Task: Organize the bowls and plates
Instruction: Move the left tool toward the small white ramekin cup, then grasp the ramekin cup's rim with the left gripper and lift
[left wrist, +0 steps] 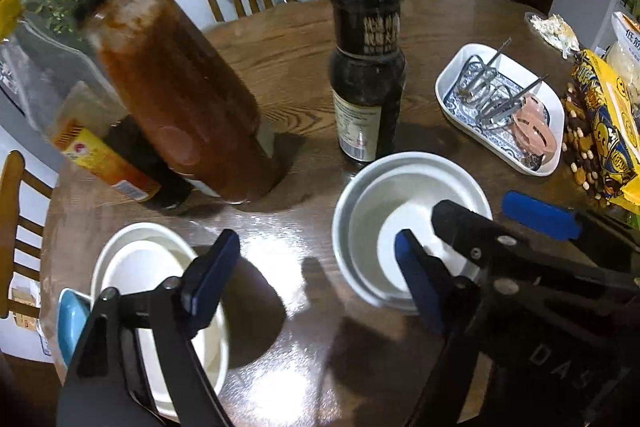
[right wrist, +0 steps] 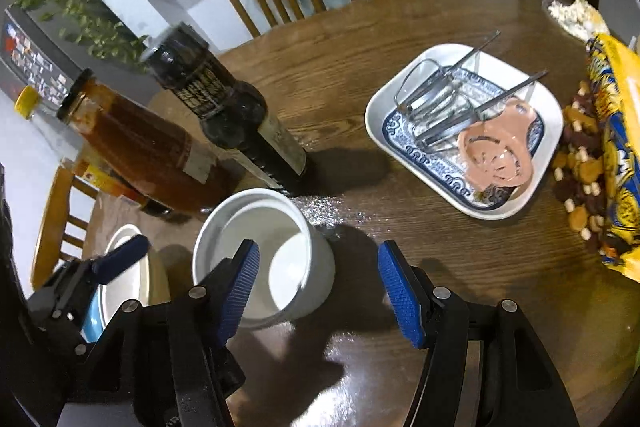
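Open right hand-held gripper (right wrist: 318, 291) beside upright, mouth-up bowl (right wrist: 262, 255).

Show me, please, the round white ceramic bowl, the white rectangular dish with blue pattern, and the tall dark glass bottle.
round white ceramic bowl (right wrist: 316, 259): right wrist view, outer wall.
white rectangular dish with blue pattern (right wrist: 384, 107): right wrist view, bare left rim.
tall dark glass bottle (left wrist: 366, 83): left wrist view, body.

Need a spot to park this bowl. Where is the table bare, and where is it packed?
Bare wood lies between the white bowl and the rectangular dish, and behind the pepper grinder toward the chairs. Crowded: the jars on the left and the snack bag with spilled nuts on the right edge.
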A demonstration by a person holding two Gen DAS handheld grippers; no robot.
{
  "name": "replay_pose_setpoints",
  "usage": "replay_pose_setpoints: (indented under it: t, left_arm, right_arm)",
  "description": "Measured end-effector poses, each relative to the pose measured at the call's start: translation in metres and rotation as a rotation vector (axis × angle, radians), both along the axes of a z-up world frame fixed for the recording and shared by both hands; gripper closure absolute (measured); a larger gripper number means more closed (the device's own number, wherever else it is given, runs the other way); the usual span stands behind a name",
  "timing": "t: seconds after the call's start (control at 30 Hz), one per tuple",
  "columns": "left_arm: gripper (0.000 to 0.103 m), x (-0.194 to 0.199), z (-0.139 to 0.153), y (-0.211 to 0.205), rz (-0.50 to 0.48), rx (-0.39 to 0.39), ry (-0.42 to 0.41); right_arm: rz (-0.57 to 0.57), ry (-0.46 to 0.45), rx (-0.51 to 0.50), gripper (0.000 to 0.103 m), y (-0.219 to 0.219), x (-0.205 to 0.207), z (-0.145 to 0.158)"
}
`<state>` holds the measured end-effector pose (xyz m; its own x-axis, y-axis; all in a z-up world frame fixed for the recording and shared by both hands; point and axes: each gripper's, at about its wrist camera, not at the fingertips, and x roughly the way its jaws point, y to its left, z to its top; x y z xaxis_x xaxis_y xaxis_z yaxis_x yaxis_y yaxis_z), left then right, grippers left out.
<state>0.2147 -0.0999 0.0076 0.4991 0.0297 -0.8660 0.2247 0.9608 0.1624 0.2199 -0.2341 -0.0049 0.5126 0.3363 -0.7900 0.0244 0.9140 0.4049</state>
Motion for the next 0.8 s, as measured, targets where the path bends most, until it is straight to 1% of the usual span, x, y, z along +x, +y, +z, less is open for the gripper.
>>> replay_pose_setpoints:
  t: [0.07, 0.1, 0.13, 0.27, 0.3, 0.33, 0.37, 0.4, 0.5, 0.53, 0.8]
  left_arm:
    - [0.036, 0.003, -0.008, -0.001, -0.005, -0.010, 0.022]
    - [0.044, 0.004, -0.011, -0.001, -0.005, -0.019, 0.037]
    - [0.048, 0.005, -0.013, 0.000, -0.002, -0.030, 0.043]
    - [0.049, 0.004, -0.012, 0.000, -0.008, -0.042, 0.042]
    - [0.050, 0.003, -0.012, 0.000, -0.012, -0.041, 0.039]
    - [0.055, 0.002, -0.012, 0.000, -0.018, -0.044, 0.037]
    - [0.057, 0.002, -0.013, 0.000, -0.023, -0.052, 0.040]
    - [0.063, 0.002, -0.014, -0.002, -0.027, -0.059, 0.044]
    - [0.077, -0.001, -0.015, -0.009, -0.050, -0.075, 0.046]
    - [0.079, -0.001, -0.015, -0.011, -0.056, -0.076, 0.045]
    - [0.082, -0.002, -0.014, -0.008, -0.049, -0.086, 0.038]
  right_arm:
    - [0.009, 0.010, 0.003, 0.044, 0.002, 0.001, -0.005]
    - [0.011, 0.017, 0.012, 0.048, 0.003, 0.002, -0.009]
    - [0.012, 0.022, 0.022, 0.053, 0.004, 0.002, -0.011]
    - [-0.007, 0.016, 0.052, 0.055, 0.000, 0.001, -0.015]
    - [-0.008, 0.016, 0.060, 0.060, -0.001, 0.001, -0.016]
    - [-0.007, 0.017, 0.068, 0.066, -0.002, 0.001, -0.017]
    - [-0.007, 0.019, 0.072, 0.069, -0.001, 0.002, -0.018]
    - [-0.007, 0.018, 0.071, 0.073, 0.000, 0.002, -0.017]
    - [-0.005, 0.016, 0.083, 0.078, -0.001, 0.003, -0.018]
    - [-0.003, 0.016, 0.080, 0.078, -0.001, 0.003, -0.018]
    - [-0.010, 0.009, 0.078, 0.079, 0.000, 0.000, -0.017]
